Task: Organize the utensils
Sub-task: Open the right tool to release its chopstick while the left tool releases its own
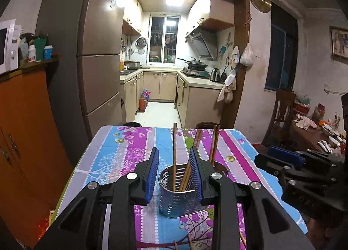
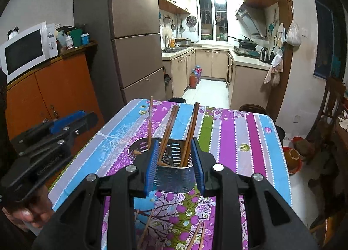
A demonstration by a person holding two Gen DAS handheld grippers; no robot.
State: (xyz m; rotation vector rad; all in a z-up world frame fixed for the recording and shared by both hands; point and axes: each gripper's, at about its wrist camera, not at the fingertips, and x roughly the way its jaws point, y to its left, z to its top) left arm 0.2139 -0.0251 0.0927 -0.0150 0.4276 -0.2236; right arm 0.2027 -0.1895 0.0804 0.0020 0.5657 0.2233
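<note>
**Chopsticks standing in metal holder, both grippers empty above table**

Chopsticks [image 1: 174, 154] stand upright and leaning in a perforated metal utensil holder [image 1: 180, 202] that sits on a table covered by a floral striped cloth [image 1: 121, 152] in purple, blue and green. The holder has 2 compartments: in the right wrist view the round one at left carries 1 stick [image 2: 150, 119], and the squarer one [image 2: 174, 171] at right carries several more [image 2: 191, 128].

The left gripper [image 1: 174, 173] hangs over the near part of the table, its blue-padded jaws parted to a narrow gap with nothing between them; the holder shows through that gap, farther off. The right gripper [image 2: 175, 165] is set the same way, jaws narrowly apart and gripping nothing, with the holder framed beyond its pads.

Loose chopsticks [image 2: 145, 228] lie flat on the cloth near the table's close edge, under the grippers. Each gripper shows at the side of the other's view, and a hand [image 2: 28, 213] wraps the left one's handle.

Beyond the table stand a tall refrigerator [image 2: 134, 32], a white microwave [image 2: 26, 49] on an orange cabinet [image 2: 54, 88], and a lit kitchen.
</note>
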